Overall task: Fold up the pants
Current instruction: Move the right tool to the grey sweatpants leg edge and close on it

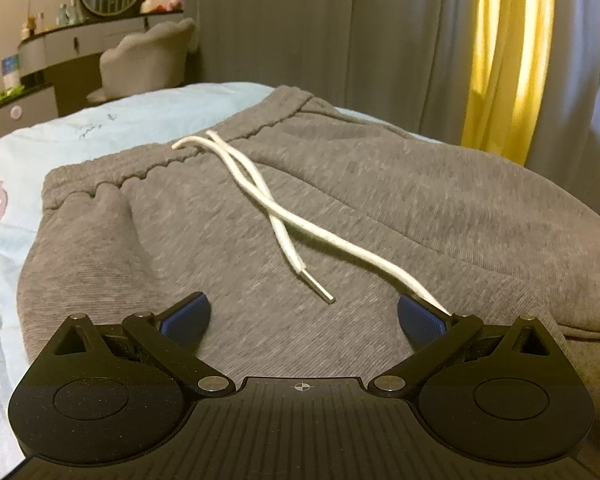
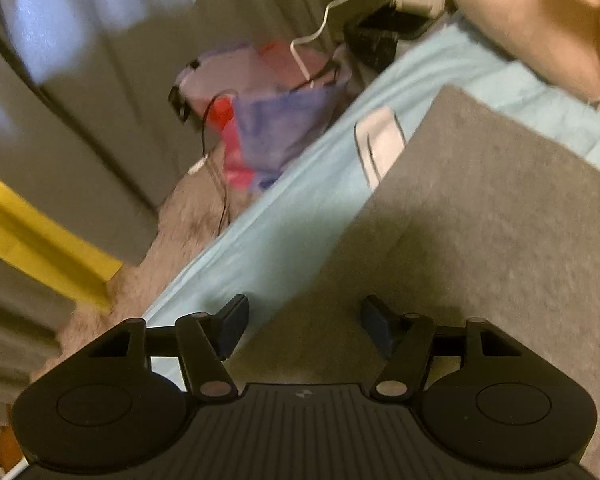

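- Pants [image 1: 340, 208] lie flat on the blue sheet [image 1: 112, 128] of the bed, waistband [image 1: 156, 164] at the far side from the left gripper, and a folded-looking straight edge [image 2: 404, 184] of the same grey cloth runs past the right gripper.
- Left gripper [image 1: 304, 320] hovers low over the pants just this side of the waistband, jaws spread wide and holding nothing; one cord end [image 1: 424, 292] runs up to its right pad [image 1: 420, 320].
- Right gripper [image 2: 304, 324] is likewise released, its jaws astride the pants' edge: left finger [image 2: 232, 320] over the sheet, right finger [image 2: 380, 324] over the cloth.
- We judge the step in hand to be taking hold for a fold. To do it well, we would pinch all layers at the edge, not just the top one, and keep the cords clear of the pads or tucked inward, so the fold does not trap them askew.
- We would lift both sides together and lay the cloth edge to edge, since this soft knit is likely to sag and wrinkle.
- Count, left to right: one pants, two white cords [image 1: 256, 184], one metal tip [image 1: 320, 290] in view, two grippers, two blue pads each.
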`<state>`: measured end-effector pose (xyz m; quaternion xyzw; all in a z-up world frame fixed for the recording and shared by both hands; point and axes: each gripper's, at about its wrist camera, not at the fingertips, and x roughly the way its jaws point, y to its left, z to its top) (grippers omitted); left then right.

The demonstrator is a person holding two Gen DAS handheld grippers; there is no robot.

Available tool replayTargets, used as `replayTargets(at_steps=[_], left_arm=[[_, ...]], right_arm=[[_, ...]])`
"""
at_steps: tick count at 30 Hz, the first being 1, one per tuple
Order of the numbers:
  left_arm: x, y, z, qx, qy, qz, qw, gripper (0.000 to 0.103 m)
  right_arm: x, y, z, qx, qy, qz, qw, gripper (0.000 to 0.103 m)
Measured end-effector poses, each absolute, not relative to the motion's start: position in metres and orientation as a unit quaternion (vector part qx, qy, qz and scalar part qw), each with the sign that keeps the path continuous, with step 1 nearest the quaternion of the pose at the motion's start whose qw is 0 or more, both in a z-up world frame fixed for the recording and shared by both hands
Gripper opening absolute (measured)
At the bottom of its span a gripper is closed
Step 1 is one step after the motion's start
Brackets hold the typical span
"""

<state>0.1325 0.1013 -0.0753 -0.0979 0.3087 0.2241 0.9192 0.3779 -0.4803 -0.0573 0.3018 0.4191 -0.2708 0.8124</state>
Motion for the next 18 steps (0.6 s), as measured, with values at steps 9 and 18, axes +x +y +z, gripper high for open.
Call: replayTargets(at_steps=[9, 18], left_arm=[[0.133, 0.111, -0.074, -0.125, 0.314, 0.209, 0.918, 0.103], [0.127, 0.107, -0.068, -0.122, 0.326, 0.209, 0.914, 0.103]], right_arm=[[0.251, -0.496, -0.022, 0.280, 0.339, -0.178, 0.880, 0.004], [-0.004, -0.506, -0.069, 0.361, 0.310, -0.322, 0.819, 0.006]])
